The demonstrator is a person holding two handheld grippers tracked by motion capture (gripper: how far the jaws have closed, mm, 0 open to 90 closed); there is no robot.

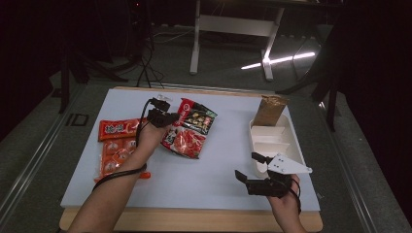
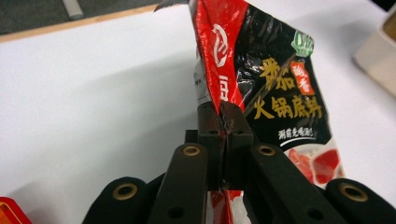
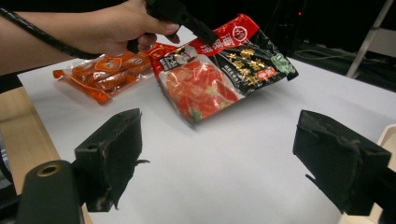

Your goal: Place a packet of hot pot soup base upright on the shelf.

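The pouch [image 2: 275, 88] is glossy crinkled plastic, black and red with a clear window showing red chunks; its lower end rests on the counter [image 1: 209, 179] near the middle, the rest tilted up. The left gripper [image 1: 167, 117] is clamped on its red top edge, black jaws pressed together over the film. Gold Chinese characters run across the black panel, with a white emblem on the red strip and a green badge at the corner. Orange sausage packs [image 1: 116, 141] lie left of it. The right gripper [image 1: 250, 169] hovers near the front edge, jaws apart, beside a white divided tray [image 1: 286, 136] holding a brown bag [image 1: 269, 110].
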